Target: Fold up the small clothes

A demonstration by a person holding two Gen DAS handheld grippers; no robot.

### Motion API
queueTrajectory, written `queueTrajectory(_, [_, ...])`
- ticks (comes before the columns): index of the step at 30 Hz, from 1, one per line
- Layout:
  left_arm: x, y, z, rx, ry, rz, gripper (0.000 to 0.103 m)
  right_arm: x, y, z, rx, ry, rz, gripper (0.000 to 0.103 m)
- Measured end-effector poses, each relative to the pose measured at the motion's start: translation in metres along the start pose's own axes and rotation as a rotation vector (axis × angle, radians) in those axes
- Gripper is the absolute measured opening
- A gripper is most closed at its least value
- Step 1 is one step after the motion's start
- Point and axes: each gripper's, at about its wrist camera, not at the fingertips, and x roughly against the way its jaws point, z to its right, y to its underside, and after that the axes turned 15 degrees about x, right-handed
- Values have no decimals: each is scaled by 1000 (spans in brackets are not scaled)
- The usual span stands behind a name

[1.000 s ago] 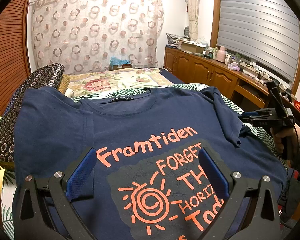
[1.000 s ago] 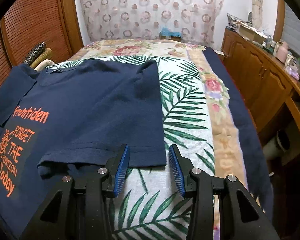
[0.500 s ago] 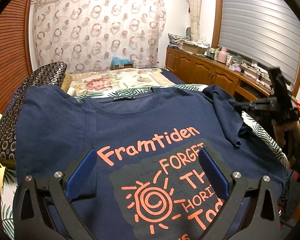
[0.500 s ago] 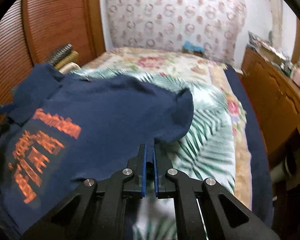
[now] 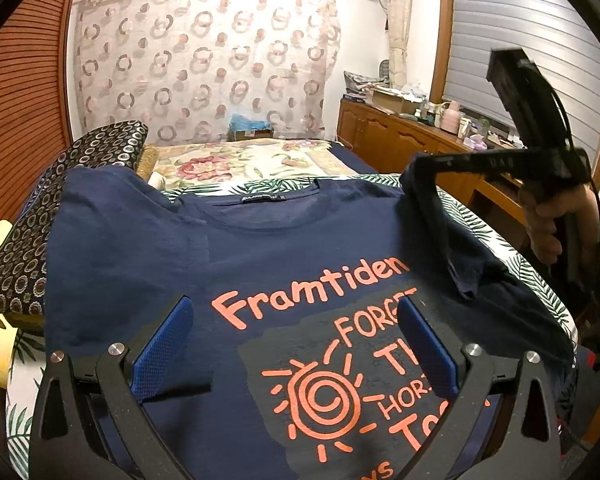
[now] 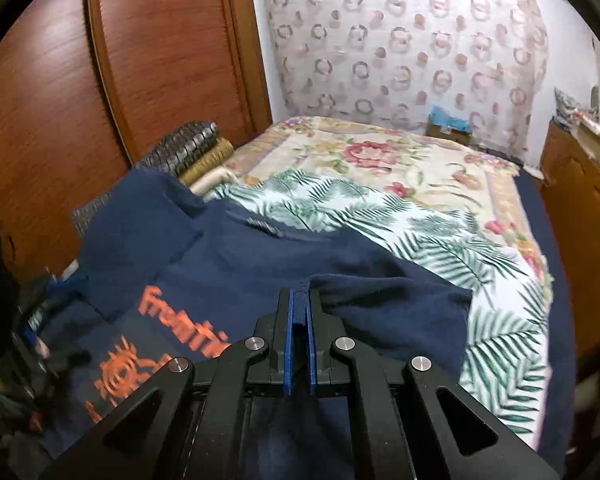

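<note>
We pinch the navy T-shirt's sleeve in our right gripper — raised, we judge, for folding inward — left gripper gaping, empty.

A home bedroom, apparently: a bed with floral bedding, a patterned curtain and wooden cabinets.

Warm indoor light, even and fairly bright. The left wrist view is sharp; the right wrist view is smeared with motion blur, worst at the left edge. Both bend strongly, with dark vignetted corners. Shadows are soft.
</note>
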Motion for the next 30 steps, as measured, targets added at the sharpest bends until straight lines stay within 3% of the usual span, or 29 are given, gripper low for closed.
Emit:
queueTrajectory(2, [0, 0, -2, 2, -2, -1, 102, 0, -5, 5, -19, -5, 21, 9])
queueTrajectory(4, [1, 0, -3, 4, -2, 0, 102, -1, -7, 5, -12, 41, 9, 28])
queueTrajectory(7, [1, -1, -5, 3, -4, 3, 102, -3, 1, 5, 6, 85, -9, 37])
queueTrajectory(10, [0, -3, -8, 8, -10, 5, 102, -5, 10, 1, 5, 124, -33, 37])
queueTrajectory(23, [3, -5, -23, 34, -30, 9, 102, -6, 68, -44, 58, -19, -169, 37])
queueTrajectory(27, [1, -4, -20, 28, -24, 5, 102, -5, 81, -51, 97, -12, -213, 37])
queueTrajectory(30, [0, -3, -18, 25, -22, 1, 102, -8, 85, -55, 130, 21, -237, 23])
